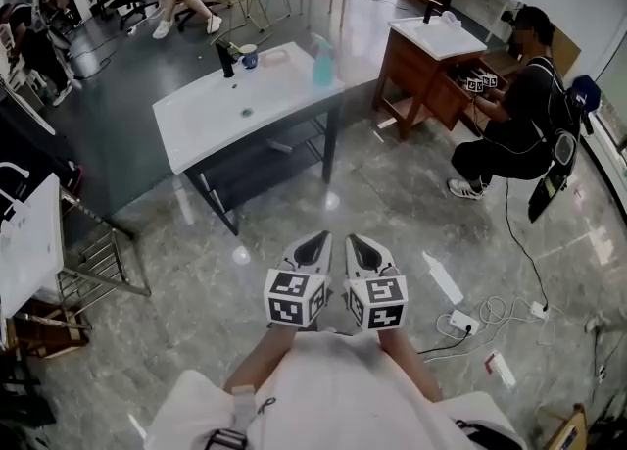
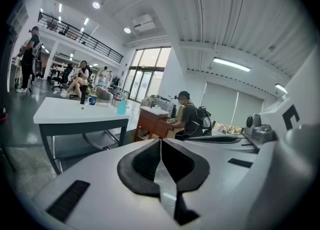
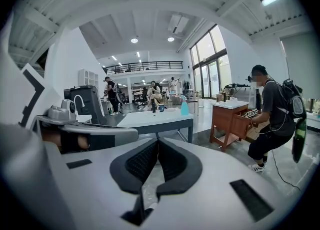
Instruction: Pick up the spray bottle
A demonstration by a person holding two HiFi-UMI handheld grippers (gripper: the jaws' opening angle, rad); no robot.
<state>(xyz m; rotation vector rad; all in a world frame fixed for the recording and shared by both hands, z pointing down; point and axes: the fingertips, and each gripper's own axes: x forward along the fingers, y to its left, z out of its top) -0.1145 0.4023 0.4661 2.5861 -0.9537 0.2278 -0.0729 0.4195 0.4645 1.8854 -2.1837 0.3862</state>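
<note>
A pale blue spray bottle (image 1: 322, 60) stands upright near the right corner of a white sink table (image 1: 211, 120), well ahead of me. The same bottle (image 2: 121, 104) shows small in the left gripper view, and it (image 3: 184, 106) shows small in the right gripper view too. My left gripper (image 1: 313, 250) and right gripper (image 1: 369, 253) are held side by side close to my body, over the marble floor, far short of the table. Both have their jaws closed together with nothing between them.
A black faucet (image 1: 226, 58) and a dark mug (image 1: 249, 55) stand at the table's far side. A wooden sink cabinet (image 1: 421, 66) is to the right, with a crouching person (image 1: 514, 115) beside it. Cables and a power strip (image 1: 460, 322) lie on the floor at right.
</note>
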